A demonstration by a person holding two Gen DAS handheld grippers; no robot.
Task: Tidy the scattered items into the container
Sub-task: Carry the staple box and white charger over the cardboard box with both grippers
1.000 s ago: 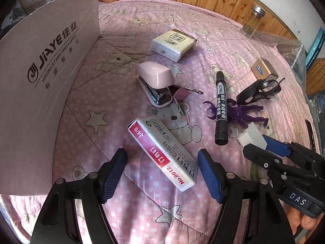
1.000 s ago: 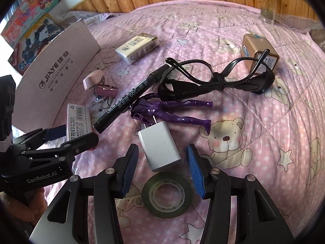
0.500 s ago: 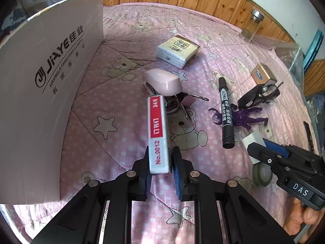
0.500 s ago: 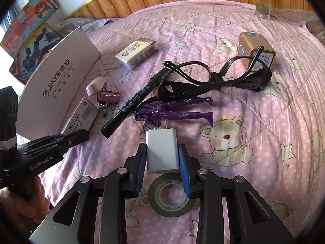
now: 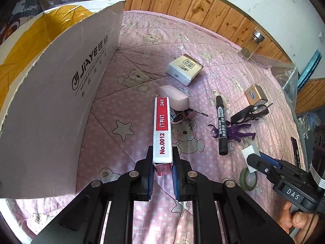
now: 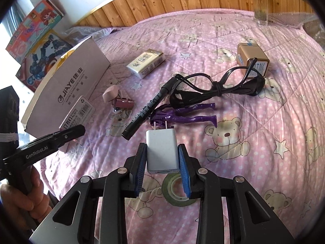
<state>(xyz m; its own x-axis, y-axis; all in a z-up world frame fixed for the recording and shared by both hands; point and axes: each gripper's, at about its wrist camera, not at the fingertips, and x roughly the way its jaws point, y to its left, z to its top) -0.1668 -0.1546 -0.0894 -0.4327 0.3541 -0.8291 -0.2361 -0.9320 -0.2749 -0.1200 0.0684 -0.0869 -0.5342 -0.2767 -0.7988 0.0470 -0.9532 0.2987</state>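
Where both tools hung open over the pink bear-print quilt (image 5: 126, 105) a second ago, each now clamps an item lifted clear. Left gripper (image 5: 162, 174) pinches the red-and-white staple box (image 5: 162, 130) on edge; right gripper (image 6: 162, 168) squeezes the white USB wall charger (image 6: 162, 150). Beside the quilt's left edge waits the open cardboard box (image 5: 61, 93), so both loads look ready to carry over. Marker, purple figure and tape roll remain scattered.
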